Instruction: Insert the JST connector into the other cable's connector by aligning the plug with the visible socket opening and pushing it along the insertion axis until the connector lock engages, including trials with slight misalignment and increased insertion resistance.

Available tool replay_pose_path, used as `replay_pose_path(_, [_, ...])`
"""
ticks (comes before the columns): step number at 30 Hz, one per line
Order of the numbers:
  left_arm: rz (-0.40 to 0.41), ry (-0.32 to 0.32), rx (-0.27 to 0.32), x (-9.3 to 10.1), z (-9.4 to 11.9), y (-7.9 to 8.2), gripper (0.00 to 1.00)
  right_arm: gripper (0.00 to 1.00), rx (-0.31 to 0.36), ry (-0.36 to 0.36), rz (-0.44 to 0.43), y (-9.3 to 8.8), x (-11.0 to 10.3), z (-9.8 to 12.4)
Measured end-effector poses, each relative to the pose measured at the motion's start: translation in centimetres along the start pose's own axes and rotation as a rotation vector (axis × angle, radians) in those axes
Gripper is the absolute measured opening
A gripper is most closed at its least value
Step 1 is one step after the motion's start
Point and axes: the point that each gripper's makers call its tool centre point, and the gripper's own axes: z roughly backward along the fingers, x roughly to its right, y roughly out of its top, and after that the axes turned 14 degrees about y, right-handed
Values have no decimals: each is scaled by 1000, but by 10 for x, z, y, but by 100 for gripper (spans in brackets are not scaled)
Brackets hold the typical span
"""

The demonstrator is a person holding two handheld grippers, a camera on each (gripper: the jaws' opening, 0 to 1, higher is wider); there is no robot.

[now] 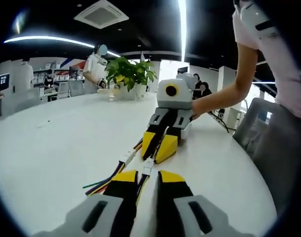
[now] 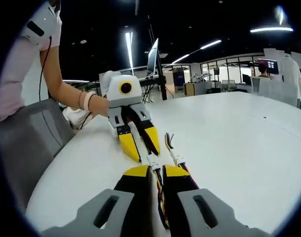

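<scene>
My left gripper (image 1: 148,177) is shut on a bundle of coloured wires (image 1: 140,186). Its small white JST connector (image 1: 147,168) sticks out just past the yellow fingertips. My right gripper (image 1: 155,157) faces it from the far side, tips nearly touching that connector. In the right gripper view my right gripper (image 2: 157,172) is shut on its own wire bundle (image 2: 160,193), with a white connector (image 2: 151,160) ahead of its tips and close under the left gripper (image 2: 142,149). Whether the two connectors are mated I cannot tell. A second white connector (image 1: 126,159) (image 2: 177,159) lies loose beside them.
All of this sits on a large white round table (image 1: 66,148). A person's forearm (image 1: 224,96) reaches in from the table's edge. A grey chair (image 2: 27,143) stands at that edge. A potted plant (image 1: 128,74) and another person (image 1: 96,69) are at the far side.
</scene>
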Motion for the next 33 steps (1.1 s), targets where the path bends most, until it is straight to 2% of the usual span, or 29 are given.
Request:
replay_pose_path(4, [-7,16,-11,-1,3,0,12,11,-4,-6,-4,0,0,0])
replay_pose_path(7, [-15,29,6,-1,9,6,11,16,-3,-24,-15,1,-1,1])
replay_pose_path(11, [-19,54,14,-2,16,15,13,17,3,-32,-15,6,-6,2])
replay_pose_path(15, [-8,86,7,-3,23,21,18,17,27,-50,-2,20,-11,5])
replay_pose_path(20, [-14,122,9,-4,34,30,20,20,68,-123,18,45,-11,17])
replay_pose_path(23, [-32,174,47,-7,42,48,22,22,102,-151,19,60,-15,24])
replay_pose_path(28, [-66,196,116,-1,58,86,25,25,134,-189,26,81,-25,33])
replay_pose_path(30, [-77,202,122,1,64,95,27,27,145,-205,30,89,-30,37])
replay_pose_path(33, [-78,235,102,1,71,102,38,28,145,-223,47,99,-39,43])
